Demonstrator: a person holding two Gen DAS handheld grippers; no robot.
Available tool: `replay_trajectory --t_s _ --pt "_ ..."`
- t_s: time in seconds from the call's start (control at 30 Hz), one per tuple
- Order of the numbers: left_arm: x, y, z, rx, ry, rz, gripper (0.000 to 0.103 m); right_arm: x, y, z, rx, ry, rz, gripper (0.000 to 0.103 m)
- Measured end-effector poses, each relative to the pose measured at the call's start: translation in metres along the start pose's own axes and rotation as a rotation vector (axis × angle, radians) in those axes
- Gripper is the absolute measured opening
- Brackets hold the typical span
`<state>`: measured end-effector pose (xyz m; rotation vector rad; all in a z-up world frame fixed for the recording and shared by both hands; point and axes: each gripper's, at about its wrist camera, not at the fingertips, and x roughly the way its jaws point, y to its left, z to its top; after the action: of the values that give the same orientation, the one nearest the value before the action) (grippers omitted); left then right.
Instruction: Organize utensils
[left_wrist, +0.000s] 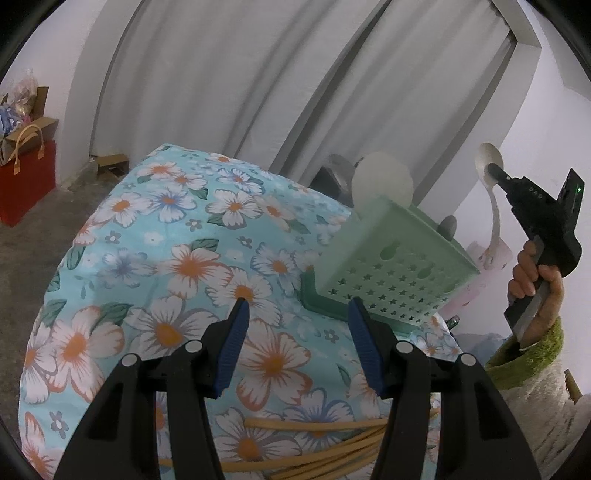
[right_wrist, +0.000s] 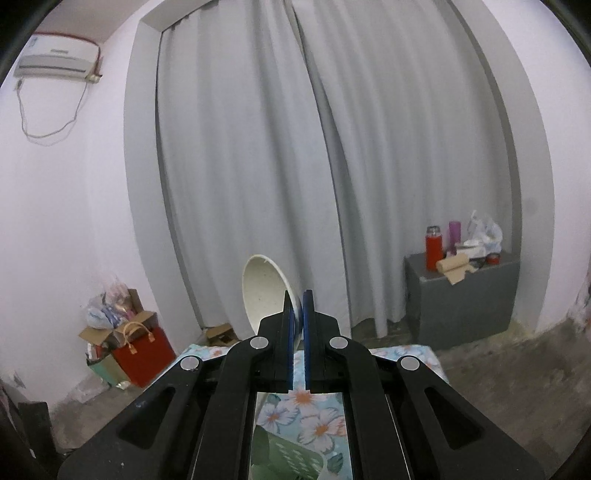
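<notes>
Cream ladle lifted high, green holder waiting below

Floral cloth covers the surface (left_wrist: 155, 236); on the left, the left gripper (left_wrist: 295, 306) hangs half open and empty above it, chopsticks (left_wrist: 314, 439) lying loose beneath. Further right stands the green perforated holder (left_wrist: 391, 266), a round white piece poking up from it. At far right the right gripper (right_wrist: 298, 299) is pinched tight on the ladle (right_wrist: 264, 291), raised well above the holder. Best to turn the handle downward and lower it slowly into an empty compartment.
</notes>
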<state>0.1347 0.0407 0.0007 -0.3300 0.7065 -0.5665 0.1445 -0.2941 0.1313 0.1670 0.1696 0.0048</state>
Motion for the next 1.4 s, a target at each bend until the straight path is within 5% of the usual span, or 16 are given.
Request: replay_trajectory --t_s 0.43,0.53,0.6,1.07,1.2,1.4 --pt "0.002 -0.005 0.000 0.014 0.013 0.005 0.054 0.017 -0.011 -0.039 0.001 0.054 0.017 0.005" --pt "0.004 -0.006 0.000 0.016 0.015 -0.001 0.054 0.004 -0.008 -0.044 -0.021 0.074 0.016 0.020" --pt "0.004 -0.008 0.000 0.018 0.016 -0.010 0.054 -0.007 -0.007 -0.044 -0.028 0.074 0.001 0.046" --pt "-0.015 -0.034 -0.014 0.058 0.012 -0.071 0.059 -0.096 -0.010 -0.046 0.096 0.040 -0.013 0.062" --pt "-0.024 -0.041 -0.026 0.061 0.029 -0.086 0.062 -0.113 0.008 -0.063 0.095 0.101 0.011 0.078" --pt "-0.035 -0.047 -0.056 0.071 0.092 -0.075 0.065 -0.120 0.034 -0.116 0.056 0.297 -0.010 0.084"
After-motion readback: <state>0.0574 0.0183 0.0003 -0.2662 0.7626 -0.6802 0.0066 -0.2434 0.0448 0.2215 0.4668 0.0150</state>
